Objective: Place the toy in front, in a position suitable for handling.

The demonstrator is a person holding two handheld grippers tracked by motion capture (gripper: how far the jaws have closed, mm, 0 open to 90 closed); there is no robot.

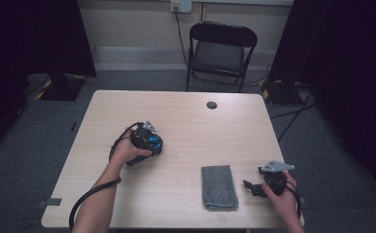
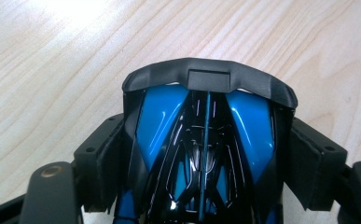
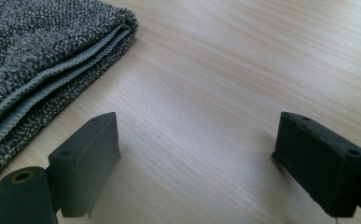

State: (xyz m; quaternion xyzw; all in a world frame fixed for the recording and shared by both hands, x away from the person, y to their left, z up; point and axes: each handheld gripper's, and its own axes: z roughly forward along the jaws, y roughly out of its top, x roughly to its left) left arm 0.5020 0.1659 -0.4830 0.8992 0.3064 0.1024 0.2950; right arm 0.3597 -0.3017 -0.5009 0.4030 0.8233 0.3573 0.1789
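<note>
A glossy blue and black toy car [image 2: 248, 121] sits between the jaws of my left gripper [image 2: 206, 154], whose pads [image 2: 106, 158] press on both its sides. In the high view this left gripper [image 1: 146, 138] rests with the car [image 1: 152, 143] on the left middle of the wooden table [image 1: 185, 121]. A folded grey towel [image 1: 218, 187] lies near the front edge. My right gripper [image 1: 251, 188] hovers low just to the right of it, jaws wide apart over bare wood. In the right gripper view the towel [image 3: 38, 60] lies at upper left of the right gripper [image 3: 197, 154].
A small dark round cap [image 1: 212, 105] is set in the table's far side. A black folding chair [image 1: 222, 51] stands behind the table. Cables run across the grey floor at the right, and dark curtains hang on both sides.
</note>
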